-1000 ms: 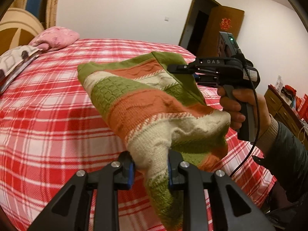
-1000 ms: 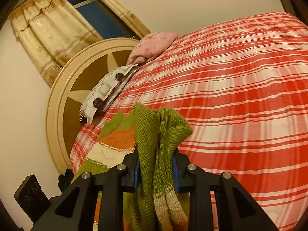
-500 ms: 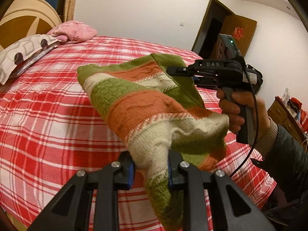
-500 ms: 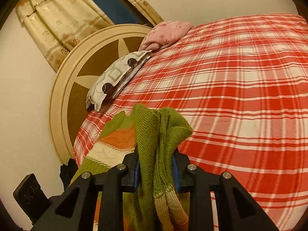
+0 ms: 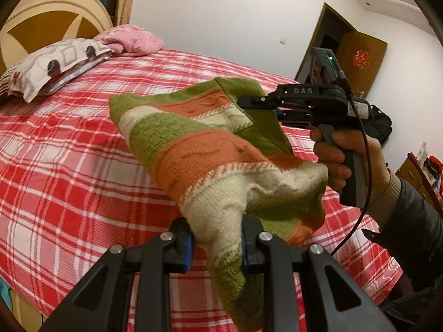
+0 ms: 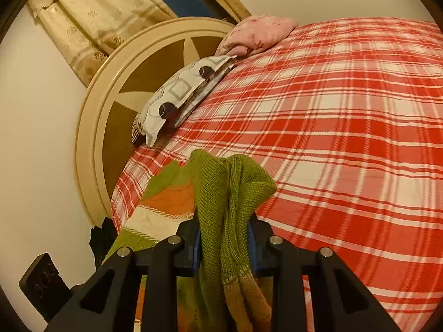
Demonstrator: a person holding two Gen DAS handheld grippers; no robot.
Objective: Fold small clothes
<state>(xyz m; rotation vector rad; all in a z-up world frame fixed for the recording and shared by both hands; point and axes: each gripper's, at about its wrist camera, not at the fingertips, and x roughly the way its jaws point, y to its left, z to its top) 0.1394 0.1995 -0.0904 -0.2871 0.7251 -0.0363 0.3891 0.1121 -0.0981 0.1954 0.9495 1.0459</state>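
Striped knit sweater (image 5: 210, 149), aloft over bed (image 5: 55, 166): my left gripper (image 5: 216, 244) and right gripper (image 6: 224, 244) each clenching bunched edges; thick wads may slip free.

Plaid bedspread (image 5: 69, 144), pink pillow (image 5: 130, 40) (beside patterned pillow (image 5: 52, 66)), round headboard (image 6: 116, 88)

A home bedroom: a bed (image 6: 346, 138) under a red plaid cover, 2 pillows (image 6: 180, 94) at its head edge against a round cream headboard (image 6: 116, 88), gold curtains (image 6: 91, 22), and a wooden door (image 5: 360, 61).
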